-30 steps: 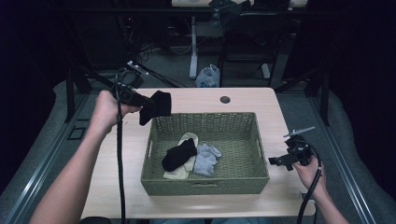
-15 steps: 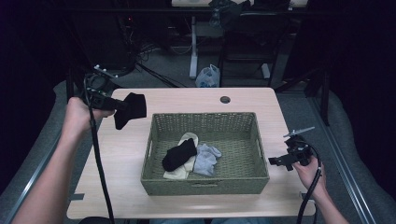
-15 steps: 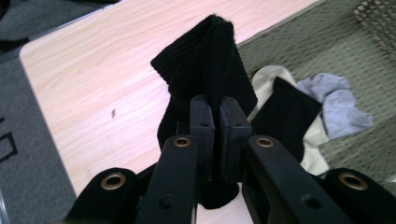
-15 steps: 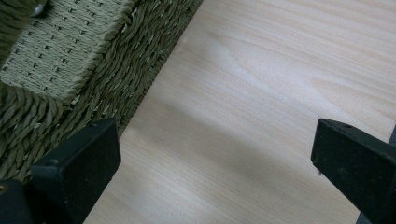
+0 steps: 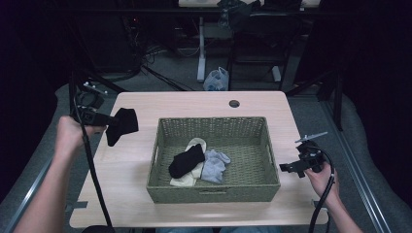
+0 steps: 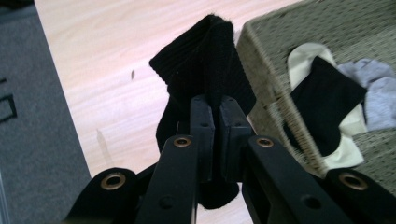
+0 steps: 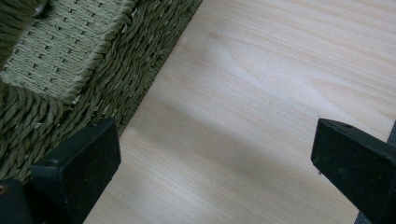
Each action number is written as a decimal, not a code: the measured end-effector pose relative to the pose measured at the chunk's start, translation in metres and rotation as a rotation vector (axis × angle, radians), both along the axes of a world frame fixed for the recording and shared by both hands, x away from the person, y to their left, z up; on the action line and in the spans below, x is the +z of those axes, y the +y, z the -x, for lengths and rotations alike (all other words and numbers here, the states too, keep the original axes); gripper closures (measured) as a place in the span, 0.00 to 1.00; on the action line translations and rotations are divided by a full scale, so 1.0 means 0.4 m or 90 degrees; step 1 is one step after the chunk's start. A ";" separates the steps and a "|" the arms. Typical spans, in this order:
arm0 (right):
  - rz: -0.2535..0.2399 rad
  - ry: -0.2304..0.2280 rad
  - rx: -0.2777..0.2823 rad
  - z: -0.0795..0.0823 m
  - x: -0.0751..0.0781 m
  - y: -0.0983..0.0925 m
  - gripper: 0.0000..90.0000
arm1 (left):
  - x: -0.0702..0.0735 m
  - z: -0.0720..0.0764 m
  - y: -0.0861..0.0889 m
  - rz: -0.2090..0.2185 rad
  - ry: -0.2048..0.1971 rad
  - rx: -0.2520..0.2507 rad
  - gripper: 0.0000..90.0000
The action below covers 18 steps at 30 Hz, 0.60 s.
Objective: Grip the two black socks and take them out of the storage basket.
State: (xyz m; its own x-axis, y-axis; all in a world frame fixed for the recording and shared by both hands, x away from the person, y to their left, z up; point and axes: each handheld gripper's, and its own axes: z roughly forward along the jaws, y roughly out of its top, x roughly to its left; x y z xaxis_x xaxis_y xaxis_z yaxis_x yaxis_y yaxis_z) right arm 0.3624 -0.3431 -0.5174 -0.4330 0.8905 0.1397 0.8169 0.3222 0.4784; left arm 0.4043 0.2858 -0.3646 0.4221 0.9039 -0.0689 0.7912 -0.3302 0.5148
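One black sock (image 5: 122, 125) is held aloft at the left, clamped in the left gripper (image 6: 213, 105) fingers, just outside the basket (image 5: 154, 156) rim. Soft, light and limp, it is best pinched at a folded bunch. Bare worktop (image 5: 124, 194) is left beneath it. More socks (image 5: 198, 161) are seen inside the basket. The right gripper (image 5: 287, 168) fingers are spread apart, empty, beside the basket.
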 end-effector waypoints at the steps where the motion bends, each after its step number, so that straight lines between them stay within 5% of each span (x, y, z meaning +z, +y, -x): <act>1: 0.001 0.000 -0.002 0.000 -0.001 0.001 0.01 | -0.010 0.000 0.005 -0.002 0.006 0.004 0.96; 18: -0.001 -0.002 0.000 0.000 -0.002 0.002 0.01 | -0.192 -0.017 0.051 -0.005 0.075 0.060 0.96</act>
